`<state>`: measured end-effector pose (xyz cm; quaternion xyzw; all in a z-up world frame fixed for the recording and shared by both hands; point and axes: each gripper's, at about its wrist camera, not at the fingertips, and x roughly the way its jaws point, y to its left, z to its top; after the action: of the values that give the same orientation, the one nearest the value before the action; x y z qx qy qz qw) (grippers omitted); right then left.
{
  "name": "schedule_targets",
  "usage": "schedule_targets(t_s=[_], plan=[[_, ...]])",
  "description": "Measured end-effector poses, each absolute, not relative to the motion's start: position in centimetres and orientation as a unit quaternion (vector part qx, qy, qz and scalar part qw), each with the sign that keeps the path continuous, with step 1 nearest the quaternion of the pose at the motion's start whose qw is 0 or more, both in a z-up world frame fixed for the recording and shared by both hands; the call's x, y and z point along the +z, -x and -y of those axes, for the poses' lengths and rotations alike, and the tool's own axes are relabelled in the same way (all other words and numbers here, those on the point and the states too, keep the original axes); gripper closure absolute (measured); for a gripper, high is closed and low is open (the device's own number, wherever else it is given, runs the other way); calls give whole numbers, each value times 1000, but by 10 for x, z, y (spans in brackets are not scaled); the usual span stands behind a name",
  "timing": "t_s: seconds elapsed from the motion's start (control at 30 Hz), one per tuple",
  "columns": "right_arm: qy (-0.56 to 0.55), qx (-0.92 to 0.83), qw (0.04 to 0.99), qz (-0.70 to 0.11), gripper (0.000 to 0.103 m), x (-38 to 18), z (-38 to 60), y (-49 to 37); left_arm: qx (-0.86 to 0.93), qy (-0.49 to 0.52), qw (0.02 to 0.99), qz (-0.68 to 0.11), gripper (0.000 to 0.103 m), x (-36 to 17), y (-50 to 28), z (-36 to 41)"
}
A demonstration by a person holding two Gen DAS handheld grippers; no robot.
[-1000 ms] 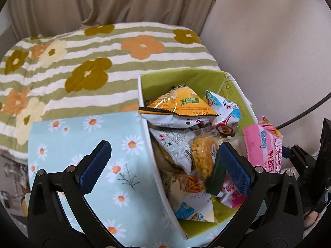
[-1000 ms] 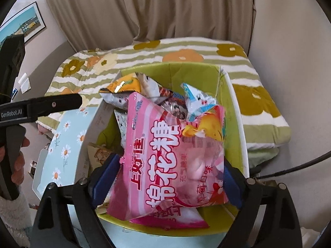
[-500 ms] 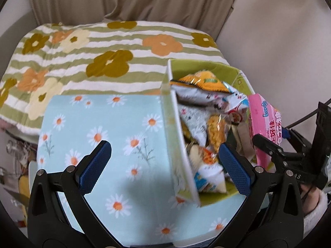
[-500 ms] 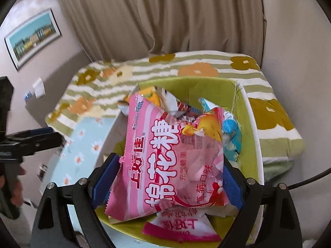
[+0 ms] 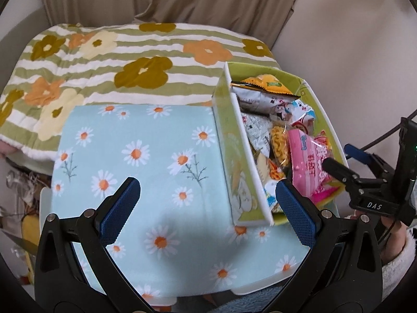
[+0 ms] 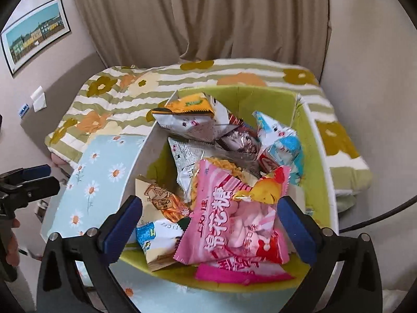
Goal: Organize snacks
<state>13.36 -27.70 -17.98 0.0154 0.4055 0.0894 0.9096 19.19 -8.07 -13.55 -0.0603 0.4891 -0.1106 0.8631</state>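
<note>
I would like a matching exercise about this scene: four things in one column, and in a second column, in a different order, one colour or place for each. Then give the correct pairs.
Things:
1. marshmallow bag
2. storage box
3. daisy cloth
4. framed picture

Colour or place:
A. light blue with white flowers
B. on the wall at the left
C. pink, on top of the other snacks at the near end of the box
D. green inside, full of snack packets

Pairs: 1-C, 2-D, 3-A, 4-B
</note>
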Motion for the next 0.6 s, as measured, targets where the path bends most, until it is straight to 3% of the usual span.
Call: schedule_targets(t_s=[0.37, 0.6], plan=[[-8, 36, 956, -292, 0, -78, 235, -29, -73, 32, 920, -385, 0, -62, -108, 38], [-11, 11, 971, -237, 0, -52, 211, 39, -45, 15, 958, -283, 0, -15, -30, 21]])
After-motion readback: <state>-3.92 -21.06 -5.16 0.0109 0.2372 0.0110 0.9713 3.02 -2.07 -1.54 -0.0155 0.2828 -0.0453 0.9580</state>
